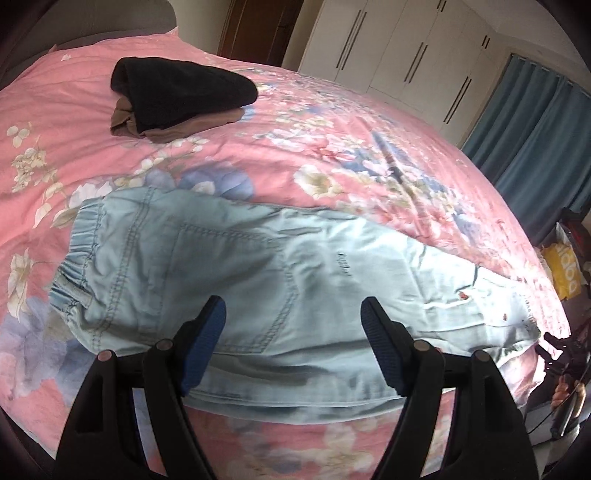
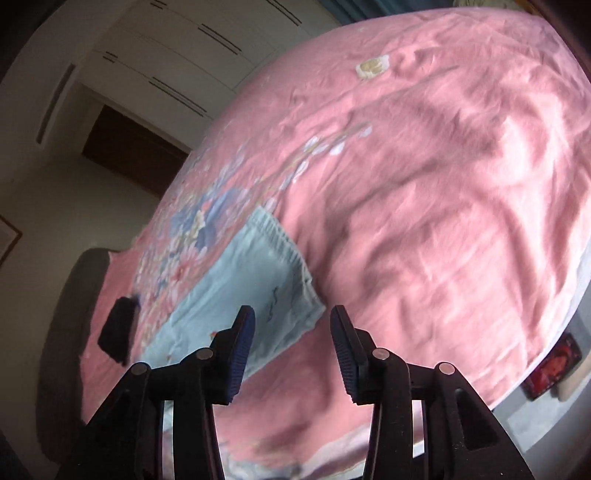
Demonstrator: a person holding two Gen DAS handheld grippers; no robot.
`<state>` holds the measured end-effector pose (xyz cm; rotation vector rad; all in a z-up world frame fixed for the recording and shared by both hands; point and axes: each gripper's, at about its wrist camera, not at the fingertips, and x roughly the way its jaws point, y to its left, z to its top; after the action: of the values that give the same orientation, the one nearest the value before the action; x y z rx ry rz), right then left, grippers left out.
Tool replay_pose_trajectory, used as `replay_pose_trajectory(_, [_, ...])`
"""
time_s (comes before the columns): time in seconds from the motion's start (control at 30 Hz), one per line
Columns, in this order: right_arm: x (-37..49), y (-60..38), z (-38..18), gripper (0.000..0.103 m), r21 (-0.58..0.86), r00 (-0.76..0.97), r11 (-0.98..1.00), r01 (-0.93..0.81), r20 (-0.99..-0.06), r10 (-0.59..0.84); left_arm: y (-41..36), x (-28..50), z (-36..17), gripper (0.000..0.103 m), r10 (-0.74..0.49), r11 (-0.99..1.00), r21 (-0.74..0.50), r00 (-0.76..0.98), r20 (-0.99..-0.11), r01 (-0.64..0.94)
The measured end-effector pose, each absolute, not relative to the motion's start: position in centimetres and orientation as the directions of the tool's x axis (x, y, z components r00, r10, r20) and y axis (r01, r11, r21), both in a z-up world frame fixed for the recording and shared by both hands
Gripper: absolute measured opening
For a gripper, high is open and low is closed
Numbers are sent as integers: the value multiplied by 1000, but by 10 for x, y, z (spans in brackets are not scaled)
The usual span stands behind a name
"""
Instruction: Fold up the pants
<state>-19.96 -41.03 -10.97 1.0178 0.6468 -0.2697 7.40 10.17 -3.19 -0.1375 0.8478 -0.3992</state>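
**Left wrist and right wrist views: pants folded lengthwise on bed, both grippers empty**

Left wrist view shows the light blue pants point(image 1: 236, 280) lying flat on the pink floral bedspread point(image 1: 332, 122), laid leg over leg, with the elastic waistband point(image 1: 74, 254) at one end and the leg hems point(image 1: 517, 306) at the other. The left gripper point(image 1: 293, 314) hangs above the near edge of the pants, jaws spread wide, nothing between the blue pads point(image 1: 207, 343).

A stack of folded dark clothes point(image 1: 177, 96) lies beyond the pants, well apart from them, toward the grey headboard point(image 1: 92, 18).

Right wrist view is blurred and tilted. The right gripper point(image 2: 291, 321) sits just off the hem end of the pants point(image 2: 236, 295), jaws partly spread and empty. Bare bedspread point(image 2: 443, 184) extends past the hem end. White wardrobe doors point(image 2: 166, 48) stand beyond the bed.
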Motion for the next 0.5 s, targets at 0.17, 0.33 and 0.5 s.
replay_pose_trajectory(0.17, [-180,-400,-128,42,726,791,483,490,-603,103,65,62,-20,77,-457,883,-279,561,-690,376])
replay_pose_trajectory(0.33, [-180,-399,-127,21,737,818,443,510,-575,16,40,57,-26,77,-502,855,-325,492,-711,403])
replay_pose_trajectory(0.5, [-164,-378,-85,7,559,776,626,543,-619,-121,20,56,-21,77,-634,766,-472,392,-667,437])
